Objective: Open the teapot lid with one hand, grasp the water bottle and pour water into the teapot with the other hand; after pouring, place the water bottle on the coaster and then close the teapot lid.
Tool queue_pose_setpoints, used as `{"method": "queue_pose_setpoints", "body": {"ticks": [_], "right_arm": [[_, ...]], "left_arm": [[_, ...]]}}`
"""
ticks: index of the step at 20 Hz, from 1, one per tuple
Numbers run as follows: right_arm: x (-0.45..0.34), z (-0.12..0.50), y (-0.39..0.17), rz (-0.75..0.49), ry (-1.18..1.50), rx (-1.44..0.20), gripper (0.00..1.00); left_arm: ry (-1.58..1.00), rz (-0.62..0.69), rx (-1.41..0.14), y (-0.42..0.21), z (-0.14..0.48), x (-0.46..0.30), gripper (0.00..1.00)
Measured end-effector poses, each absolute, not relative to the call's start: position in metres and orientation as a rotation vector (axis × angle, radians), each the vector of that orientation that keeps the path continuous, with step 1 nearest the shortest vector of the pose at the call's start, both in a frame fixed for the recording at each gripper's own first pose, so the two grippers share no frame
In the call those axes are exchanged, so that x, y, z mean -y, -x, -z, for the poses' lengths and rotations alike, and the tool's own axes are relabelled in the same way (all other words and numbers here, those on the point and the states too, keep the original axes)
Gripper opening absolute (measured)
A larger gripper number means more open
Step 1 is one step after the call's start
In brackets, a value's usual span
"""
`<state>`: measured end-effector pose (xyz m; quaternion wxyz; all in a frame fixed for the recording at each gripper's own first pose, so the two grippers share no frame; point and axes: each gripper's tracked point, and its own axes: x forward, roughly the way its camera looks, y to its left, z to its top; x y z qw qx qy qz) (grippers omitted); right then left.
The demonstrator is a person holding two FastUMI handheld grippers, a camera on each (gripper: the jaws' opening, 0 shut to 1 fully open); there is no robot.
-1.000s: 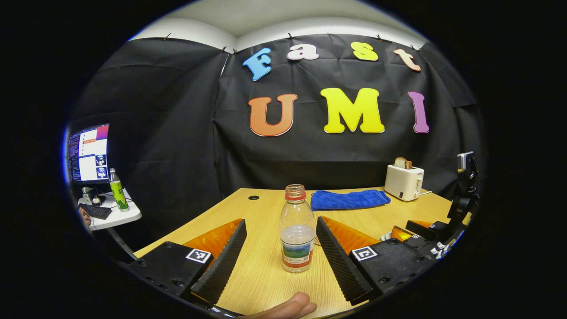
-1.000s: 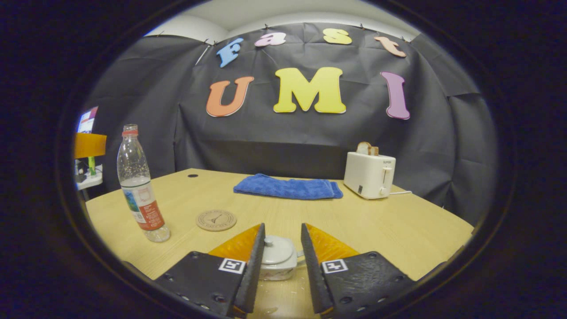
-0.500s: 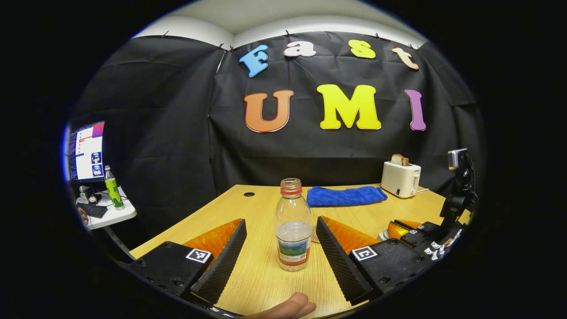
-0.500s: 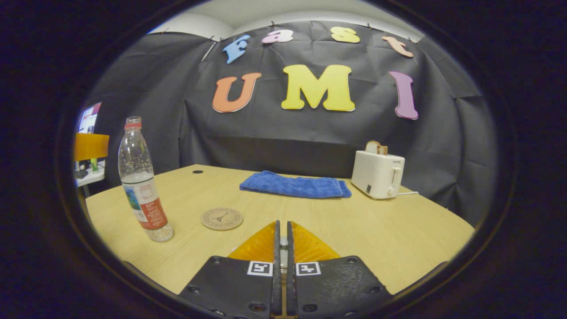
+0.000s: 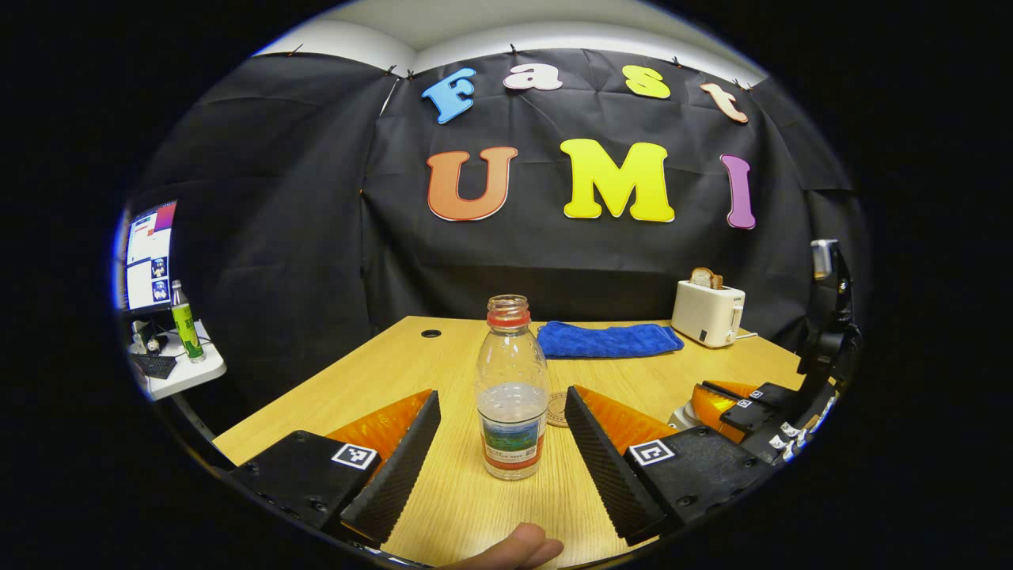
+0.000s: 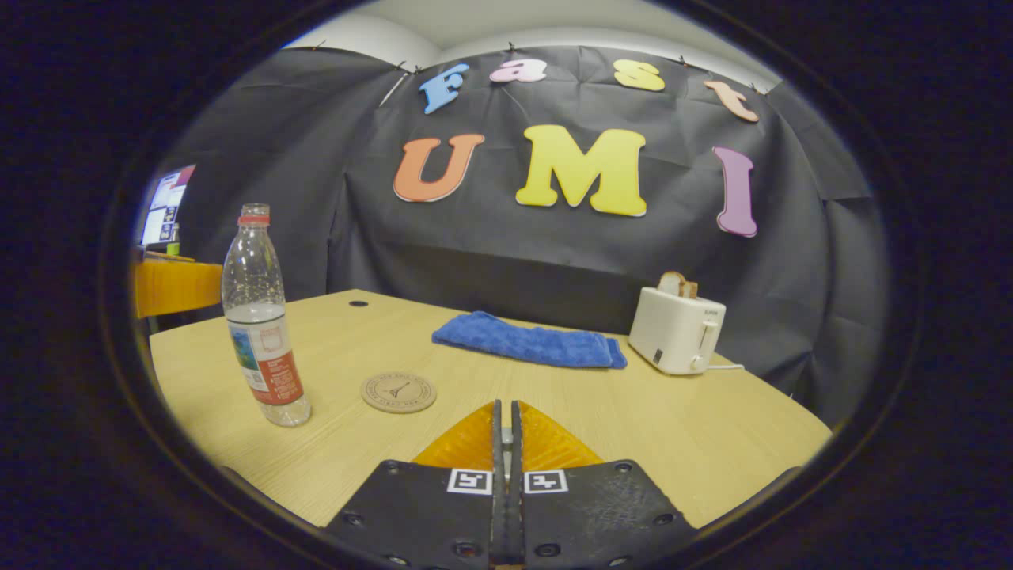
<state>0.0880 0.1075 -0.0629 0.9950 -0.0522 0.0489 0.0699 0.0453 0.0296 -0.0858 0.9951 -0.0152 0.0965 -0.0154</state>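
My left tongs (image 5: 495, 423) were spread wide, one finger on either side of the clear plastic water bottle with the red neck ring (image 5: 512, 392), neither touching it. The bottle stood upright on the pale wooden table (image 5: 380, 380), uncapped and about a third full, so I judged it light, thin-walled and easily dented; the labelled band looked the firmest, least slippery place to grip. My right tongs (image 6: 505, 443) were clenched together, and I could not tell whether the lid's knob sat between them. Beyond lay the round cork coaster (image 6: 398, 392), just beside the bottle, then the folded blue towel (image 6: 529, 342).
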Motion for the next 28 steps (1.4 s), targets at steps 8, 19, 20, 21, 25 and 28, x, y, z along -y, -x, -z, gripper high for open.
{"method": "queue_pose_setpoints", "body": {"ticks": [8, 19, 20, 21, 25, 28], "right_arm": [[-0.082, 0.029, -0.053, -0.158, 0.008, -0.045, 0.0], [-0.012, 0.041, -0.035, -0.107, 0.011, -0.034, 0.0], [-0.007, 0.043, -0.036, -0.104, 0.005, -0.035, 0.0], [-0.002, 0.043, -0.037, -0.098, 0.001, -0.037, 0.0], [0.011, 0.043, -0.04, -0.079, -0.02, -0.044, 0.0], [0.016, 0.04, -0.04, -0.068, -0.024, -0.034, 0.0]], "left_arm": [[0.07, 0.061, -0.161, -0.065, 0.102, -0.021, 1.0], [0.063, 0.067, -0.116, -0.095, 0.131, -0.017, 0.97], [0.067, 0.066, -0.102, -0.098, 0.131, -0.018, 0.96], [0.072, 0.068, -0.081, -0.099, 0.127, -0.017, 0.95], [0.047, 0.086, -0.076, -0.112, 0.134, -0.013, 0.8], [0.041, 0.097, -0.077, -0.11, 0.131, -0.008, 0.8]]}}
